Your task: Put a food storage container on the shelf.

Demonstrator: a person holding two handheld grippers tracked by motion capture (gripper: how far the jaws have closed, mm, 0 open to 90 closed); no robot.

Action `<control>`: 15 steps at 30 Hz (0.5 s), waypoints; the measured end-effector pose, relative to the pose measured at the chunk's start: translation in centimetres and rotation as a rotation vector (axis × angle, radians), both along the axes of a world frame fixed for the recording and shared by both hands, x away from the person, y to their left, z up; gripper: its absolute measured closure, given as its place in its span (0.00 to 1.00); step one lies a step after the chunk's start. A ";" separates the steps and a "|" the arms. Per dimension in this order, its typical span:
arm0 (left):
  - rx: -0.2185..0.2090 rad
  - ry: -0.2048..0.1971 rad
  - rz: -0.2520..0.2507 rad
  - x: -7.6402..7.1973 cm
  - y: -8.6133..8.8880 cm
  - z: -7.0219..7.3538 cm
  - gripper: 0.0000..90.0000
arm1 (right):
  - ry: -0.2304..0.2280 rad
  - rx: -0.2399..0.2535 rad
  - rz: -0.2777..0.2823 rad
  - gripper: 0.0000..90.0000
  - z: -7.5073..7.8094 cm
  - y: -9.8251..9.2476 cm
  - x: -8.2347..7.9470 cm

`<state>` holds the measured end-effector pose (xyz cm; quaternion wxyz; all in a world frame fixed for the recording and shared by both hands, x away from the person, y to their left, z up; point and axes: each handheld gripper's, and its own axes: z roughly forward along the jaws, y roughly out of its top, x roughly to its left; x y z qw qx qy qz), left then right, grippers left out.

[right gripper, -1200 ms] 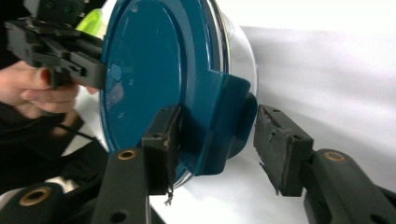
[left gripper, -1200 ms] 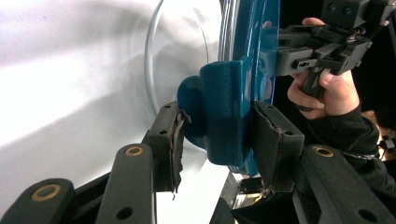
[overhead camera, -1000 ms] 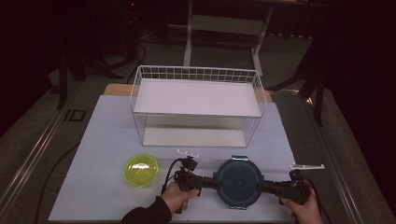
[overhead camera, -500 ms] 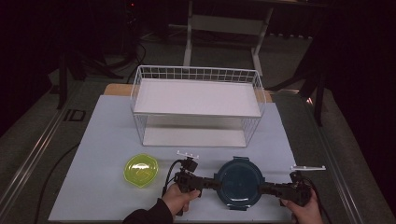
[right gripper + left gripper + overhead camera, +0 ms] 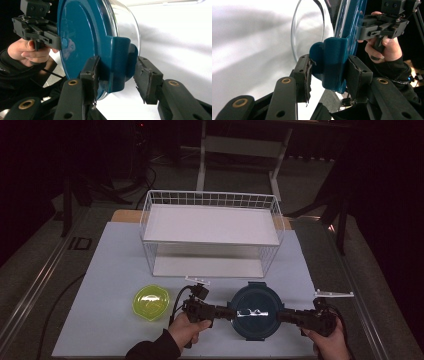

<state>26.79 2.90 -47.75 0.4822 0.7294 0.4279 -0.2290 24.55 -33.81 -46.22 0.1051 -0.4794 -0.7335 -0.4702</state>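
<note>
A round glass container with a dark teal lid (image 5: pixel 255 312) hangs just above the white mat near the front edge, held from both sides. My left gripper (image 5: pixel 227 312) is shut on the lid's left latch tab (image 5: pixel 334 65), with a pad pressed on each face of it. My right gripper (image 5: pixel 280 315) is shut on the opposite latch tab (image 5: pixel 117 65) in the same way. In the left gripper view the right gripper (image 5: pixel 384 23) and its hand show beyond the lid. The left gripper (image 5: pixel 37 27) and its hand show past the lid in the right gripper view. The glass bowl (image 5: pixel 125 20) looks empty.
A yellow-green bowl (image 5: pixel 151 302) sits on the mat just left of the left hand. A white wire rack with a shelf (image 5: pixel 210 222) stands across the middle of the table behind the container. The white mat (image 5: pixel 110 270) reaches to the front edge.
Both grippers have risen a little with the lidded container between them. The yellow-green bowl and the rack have not moved.
</note>
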 end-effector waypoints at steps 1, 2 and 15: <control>0.002 -0.007 -0.001 0.0 0.1 0.3 0.64 | -0.005 0.007 0.002 0.62 0.2 0.1 0.1; 0.001 -0.010 0.000 0.1 0.3 0.6 0.64 | -0.011 0.008 0.004 0.62 0.5 0.2 0.1; -0.019 -0.050 0.021 0.6 2.4 3.6 0.64 | -0.050 0.021 0.030 0.62 3.5 2.0 1.6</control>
